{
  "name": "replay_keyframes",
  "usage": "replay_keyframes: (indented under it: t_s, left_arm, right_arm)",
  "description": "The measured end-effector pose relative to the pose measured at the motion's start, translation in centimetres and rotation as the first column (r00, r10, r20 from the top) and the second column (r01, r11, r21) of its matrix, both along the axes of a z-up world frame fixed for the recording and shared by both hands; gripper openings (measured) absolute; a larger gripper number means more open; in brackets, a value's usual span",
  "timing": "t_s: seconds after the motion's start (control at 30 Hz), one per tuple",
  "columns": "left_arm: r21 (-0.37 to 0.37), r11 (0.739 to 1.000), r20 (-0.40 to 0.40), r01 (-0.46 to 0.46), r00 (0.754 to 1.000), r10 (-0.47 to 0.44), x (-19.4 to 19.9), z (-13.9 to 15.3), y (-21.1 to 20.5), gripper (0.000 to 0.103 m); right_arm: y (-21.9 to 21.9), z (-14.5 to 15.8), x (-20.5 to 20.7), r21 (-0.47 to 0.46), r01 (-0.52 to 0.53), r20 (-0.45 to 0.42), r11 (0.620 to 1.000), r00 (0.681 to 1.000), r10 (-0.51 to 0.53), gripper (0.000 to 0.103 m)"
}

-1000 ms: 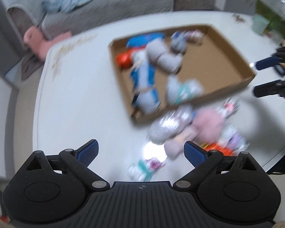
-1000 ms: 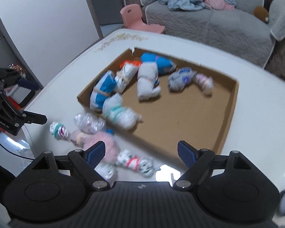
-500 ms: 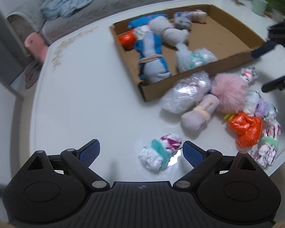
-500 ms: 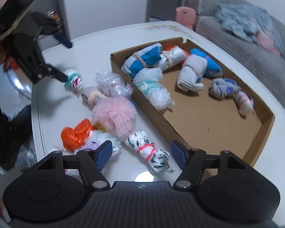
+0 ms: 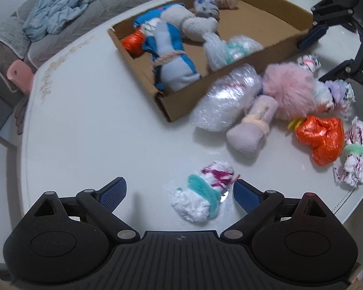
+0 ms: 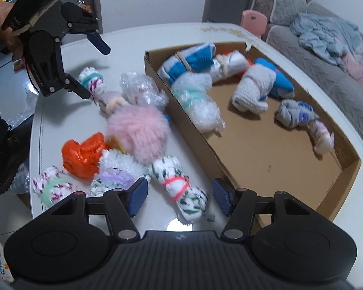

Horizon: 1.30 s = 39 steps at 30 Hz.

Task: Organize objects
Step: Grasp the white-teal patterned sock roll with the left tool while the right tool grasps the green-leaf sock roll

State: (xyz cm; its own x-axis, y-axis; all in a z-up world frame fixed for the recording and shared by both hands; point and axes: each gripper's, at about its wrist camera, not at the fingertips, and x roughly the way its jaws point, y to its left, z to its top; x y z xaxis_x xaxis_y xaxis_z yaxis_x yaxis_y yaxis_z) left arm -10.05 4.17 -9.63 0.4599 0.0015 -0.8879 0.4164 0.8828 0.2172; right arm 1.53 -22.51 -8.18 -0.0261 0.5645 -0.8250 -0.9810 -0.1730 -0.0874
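Box: 7 bundles inside. Table: 8 bundles outside. No legible writing. Left gripper wide, empty; right gripper wide, empty.

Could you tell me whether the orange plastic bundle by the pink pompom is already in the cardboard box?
Out. The orange plastic bundle lies on the white table, beside the pink pompom, outside the cardboard box.

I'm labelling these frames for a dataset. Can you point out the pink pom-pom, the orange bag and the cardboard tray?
pink pom-pom [image 6: 138, 133], right wrist view, middle of the fluff.
orange bag [image 5: 320, 139], left wrist view, centre of the crinkled plastic.
cardboard tray [image 6: 266, 152], right wrist view, bare floor.
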Motion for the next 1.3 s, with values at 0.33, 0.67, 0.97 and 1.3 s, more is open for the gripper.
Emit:
replay_keyframes:
  t_s: [0.33,0.67,0.97,1.3]
  left_arm:
    - [-0.054,0.999,0.006,-0.004,1.0,0.004,0.3,-0.5,-0.2,0.095]
    - [-0.141,0.99,-0.026,-0.032,0.999,0.029,0.0,0.0,0.1,0.067]
    - [-0.154,0.984,-0.056,-0.087,0.995,0.079,-0.1,0.1,0.2,0.07]
    - [-0.177,0.981,-0.079,-0.08,0.995,0.067,-0.4,-0.2,0.3,0.077]
  right_arm:
    - [0.2,-0.1,-0.3,-0.036,-0.01,0.015,0.999,1.0,0.01,0.055]
    - [0.5,-0.4,-0.3,-0.086,0.017,-0.007,0.996,1.0,-0.018,0.04]
    - [0.4,-0.6,-0.6,-0.117,0.069,-0.022,0.991,0.997,-0.072,0.049]
    - [0.4,-0.5,-0.1,-0.128,0.081,-0.093,0.988,0.991,-0.093,0.044]
